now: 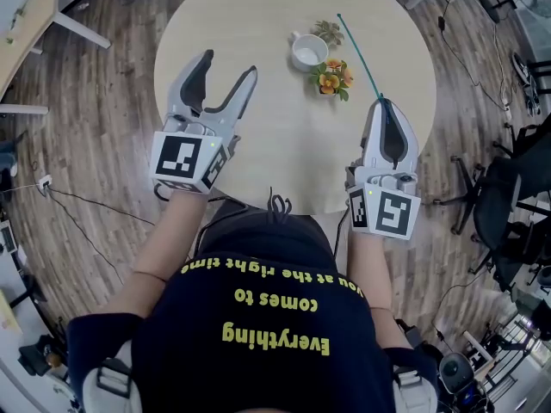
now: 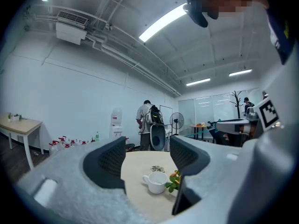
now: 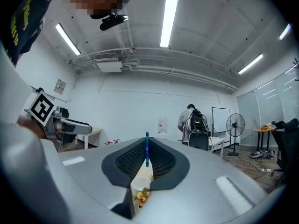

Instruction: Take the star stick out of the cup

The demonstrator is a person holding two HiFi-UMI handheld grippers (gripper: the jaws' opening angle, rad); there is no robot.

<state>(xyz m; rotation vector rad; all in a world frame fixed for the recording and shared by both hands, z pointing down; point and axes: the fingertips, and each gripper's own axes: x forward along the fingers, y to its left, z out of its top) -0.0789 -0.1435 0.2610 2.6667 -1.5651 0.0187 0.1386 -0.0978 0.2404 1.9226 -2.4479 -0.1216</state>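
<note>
– Teal plastic, is it? Head view first: where's the stick?
– Plastic, I'd guess. The stick (image 1: pixel 360 58) is out of the cup (image 1: pixel 308 51). My right gripper (image 1: pixel 381 103) pinches its near end, and it slants far-left over the table (image 1: pixel 241 24), passing just right of the flowers (image 1: pixel 332 77). My left gripper (image 1: pixel 229 65) is on the left, fingers spread, holding nothing.
– Anything in the cup?
– Nothing I can see. In the left gripper view the cup (image 2: pixel 156 181) stands on the table beyond my spread jaws, flowers (image 2: pixel 174 178) just to its right, and nothing sticks out of it.
– Right gripper view?
– Pads pressed together on the stick (image 3: pixel 146 148), which stands up in the slit between them. What I take for the cup (image 3: pixel 139 184) shows below.
– How will it handle?
– Light, thin, whippy and probably slick, I judge. Held by one end it will wag, so I'd move gently. I can't make out the star.
</note>
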